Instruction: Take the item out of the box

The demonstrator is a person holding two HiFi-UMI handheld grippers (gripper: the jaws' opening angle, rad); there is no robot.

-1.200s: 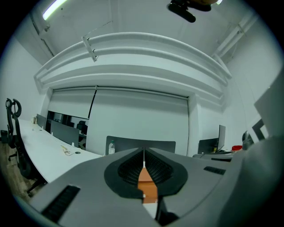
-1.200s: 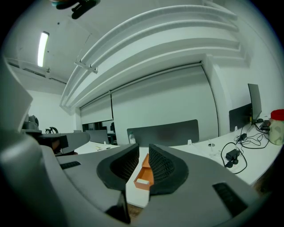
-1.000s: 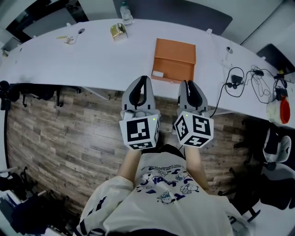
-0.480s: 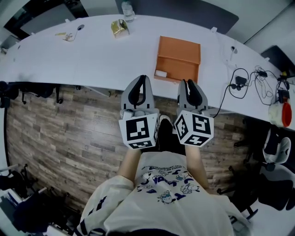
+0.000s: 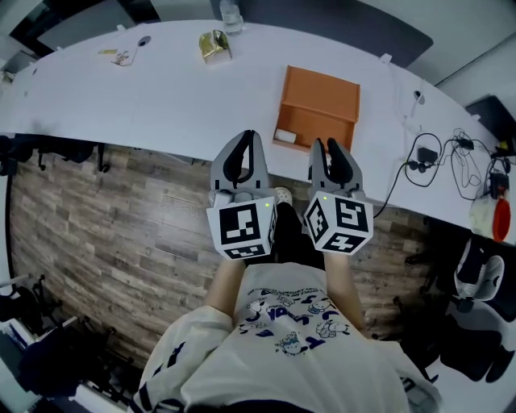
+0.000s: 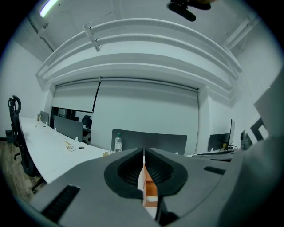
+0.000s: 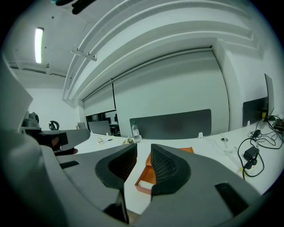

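Note:
An open orange box (image 5: 318,107) lies on the white table (image 5: 121,97), with a small white item (image 5: 285,135) in its near left corner. The box also shows in the right gripper view (image 7: 153,173), and as a sliver (image 6: 148,190) behind the jaws in the left gripper view. My left gripper (image 5: 247,139) is shut and empty, held just short of the table edge, left of the box. My right gripper (image 5: 325,146) sits beside it below the box's near edge; its jaws have just been opening and stand slightly apart with nothing between them.
A water bottle (image 5: 230,14) and a gold packet (image 5: 214,45) stand at the table's far side. Black cables (image 5: 439,149) trail over the table's right end. Office chairs (image 5: 476,266) stand at the right on the wooden floor (image 5: 105,218).
Both grippers have edged forward toward the table edge and the box. The right gripper's jaws have parted a little.

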